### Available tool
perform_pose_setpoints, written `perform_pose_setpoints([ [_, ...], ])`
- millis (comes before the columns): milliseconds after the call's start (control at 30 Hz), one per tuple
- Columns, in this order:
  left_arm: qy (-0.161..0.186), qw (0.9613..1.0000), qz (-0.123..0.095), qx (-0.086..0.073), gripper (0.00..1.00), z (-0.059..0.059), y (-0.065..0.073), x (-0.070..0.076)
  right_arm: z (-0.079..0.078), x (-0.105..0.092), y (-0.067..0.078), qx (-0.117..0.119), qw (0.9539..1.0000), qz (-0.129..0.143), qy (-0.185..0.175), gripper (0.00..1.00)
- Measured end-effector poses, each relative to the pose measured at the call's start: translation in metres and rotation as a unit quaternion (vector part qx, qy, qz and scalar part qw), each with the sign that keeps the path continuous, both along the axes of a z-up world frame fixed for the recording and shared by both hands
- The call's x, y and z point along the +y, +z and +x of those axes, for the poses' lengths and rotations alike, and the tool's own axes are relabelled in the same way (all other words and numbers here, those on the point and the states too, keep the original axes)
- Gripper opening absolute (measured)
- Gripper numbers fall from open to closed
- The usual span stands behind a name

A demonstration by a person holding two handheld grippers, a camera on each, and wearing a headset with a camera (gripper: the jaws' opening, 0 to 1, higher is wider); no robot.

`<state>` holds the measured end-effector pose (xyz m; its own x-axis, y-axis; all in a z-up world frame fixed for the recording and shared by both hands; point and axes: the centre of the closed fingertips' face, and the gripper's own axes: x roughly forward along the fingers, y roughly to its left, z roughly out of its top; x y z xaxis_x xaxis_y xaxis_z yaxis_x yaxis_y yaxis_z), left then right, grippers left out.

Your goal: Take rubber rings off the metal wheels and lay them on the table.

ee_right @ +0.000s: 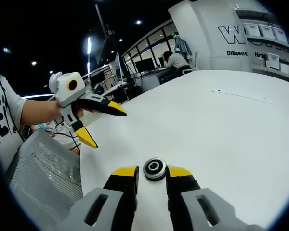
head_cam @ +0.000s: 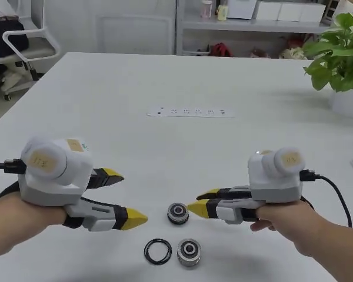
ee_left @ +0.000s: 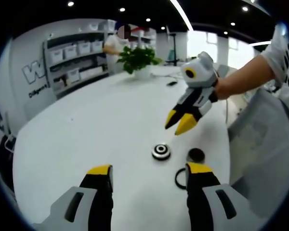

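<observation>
left tool spread | right tool narrowly parted at wheel | head view: loose ring, second wheel

On table: one wheel lay between left gripper and right gripper, just before right gripper's tips. Second wheel nearer person, loose ring just left of it. Power strip farther back, mid-table; plant far right; chair beyond far-left corner
</observation>
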<state>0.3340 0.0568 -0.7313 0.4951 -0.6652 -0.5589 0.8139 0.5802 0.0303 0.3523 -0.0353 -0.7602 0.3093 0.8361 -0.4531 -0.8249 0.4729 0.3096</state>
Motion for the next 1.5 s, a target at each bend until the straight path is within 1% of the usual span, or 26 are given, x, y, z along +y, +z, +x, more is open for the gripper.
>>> perform_pose_setpoints([
  [300, 0.001, 1.0, 0.003, 0.006, 0.61, 0.006, -0.008, -0.002, -0.001, -0.003, -0.008, -0.004, 0.9999, -0.013, 0.003, 0.2],
  [500, -0.001, 1.0, 0.004, 0.009, 0.6, 0.008, -0.011, -0.008, -0.003, -0.002, -0.013, -0.006, 0.9998, -0.019, 0.008, 0.21],
  [700, -0.002, 0.9999, 0.003, 0.011, 0.6, 0.013, -0.017, -0.009, -0.005, 0.0, -0.018, -0.008, 0.9995, -0.026, 0.015, 0.22],
  [1033, -0.003, 0.9998, 0.004, 0.017, 0.59, 0.016, -0.024, -0.012, -0.006, 0.002, -0.024, -0.015, 0.9988, -0.037, 0.027, 0.22],
  [1500, -0.012, 0.9996, 0.007, 0.026, 0.56, 0.016, -0.033, -0.022, -0.008, 0.002, -0.033, -0.022, 0.9976, -0.053, 0.039, 0.21],
])
